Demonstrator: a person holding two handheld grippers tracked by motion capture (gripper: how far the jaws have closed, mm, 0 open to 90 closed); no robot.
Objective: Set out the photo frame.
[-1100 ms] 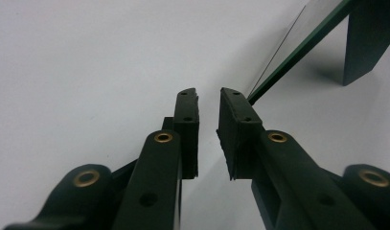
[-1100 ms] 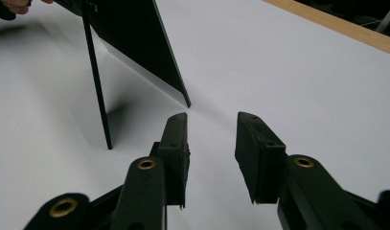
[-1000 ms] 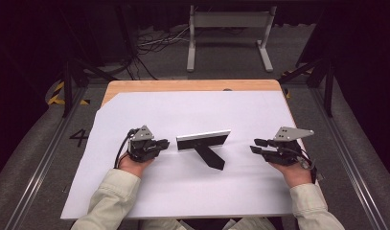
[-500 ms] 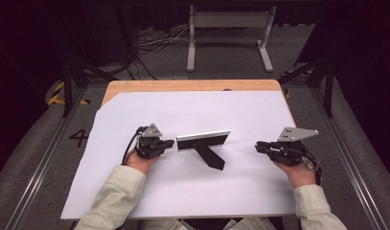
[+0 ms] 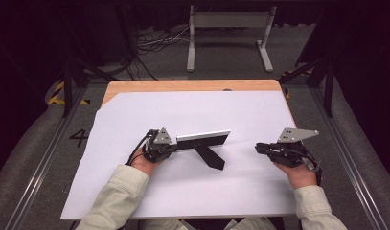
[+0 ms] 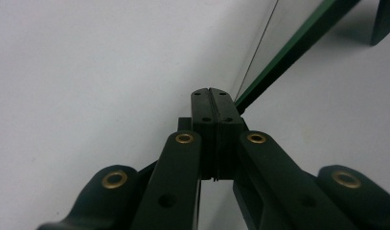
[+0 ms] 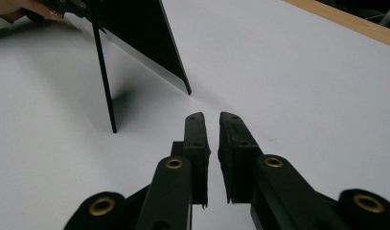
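Note:
A flat black-backed frame (image 5: 202,139) stands upright on the white sheet, propped by a black leg (image 5: 209,157). My left gripper (image 5: 173,146) is at the frame's left end and shut. In the left gripper view its pads (image 6: 213,93) meet with nothing between them, and the frame's green-tinted edge (image 6: 298,45) runs off from just right of the tips. My right gripper (image 5: 258,147) lies level to the right of the frame, well apart from it. Its jaws (image 7: 212,117) have just been closing and keep a narrow gap with nothing in it. The frame's back (image 7: 135,33) stands beyond them.
The white sheet (image 5: 192,105) covers most of a wooden table (image 5: 183,85). Beyond the table are a metal stand (image 5: 228,19), cables and dark floor. Grey rails run along both sides.
My left hand has moved right, up to the frame's left end, and its jaws have shut. The right gripper's jaws have narrowed while that hand kept still.

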